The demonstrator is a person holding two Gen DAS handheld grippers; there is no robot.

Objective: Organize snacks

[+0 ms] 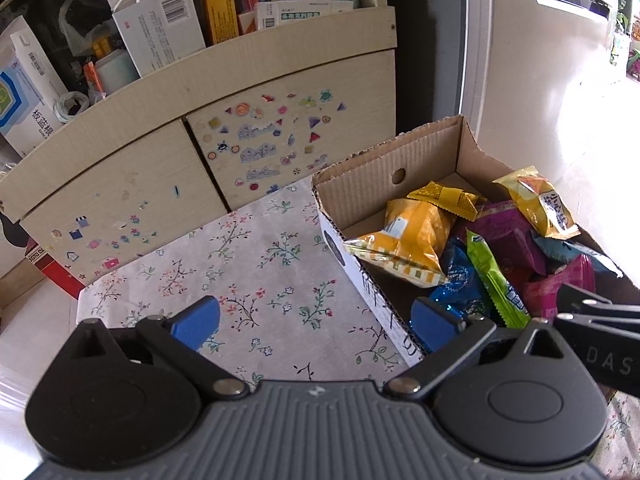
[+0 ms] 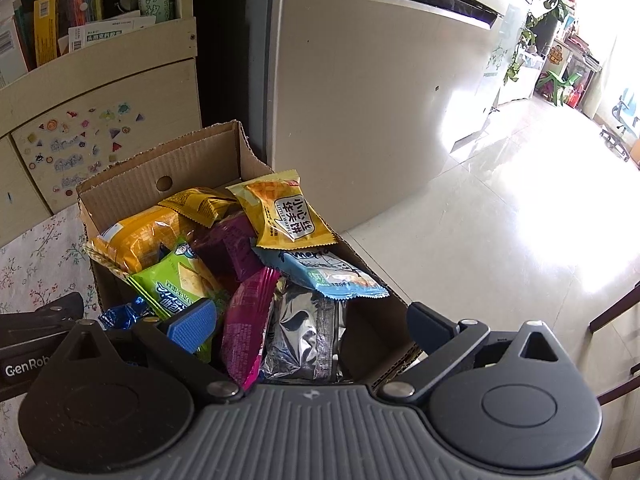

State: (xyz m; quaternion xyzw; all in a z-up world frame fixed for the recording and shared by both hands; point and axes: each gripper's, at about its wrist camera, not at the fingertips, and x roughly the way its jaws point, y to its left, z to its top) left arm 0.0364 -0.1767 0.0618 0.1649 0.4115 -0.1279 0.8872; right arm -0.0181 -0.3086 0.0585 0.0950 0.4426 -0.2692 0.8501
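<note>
Both grippers spread, snack box (image 1: 404,168) right of left fingers (image 1: 198,322)

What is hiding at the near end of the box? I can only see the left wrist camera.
Observer: A silver bag, lying right beside the pink bag.
Child: Are the right tongs holding something?
Observer: No. The right tongs are open, above those two bags in the box.
Child: What is past the box on that side?
Observer: Shiny floor, with a blue chair far off.
</note>
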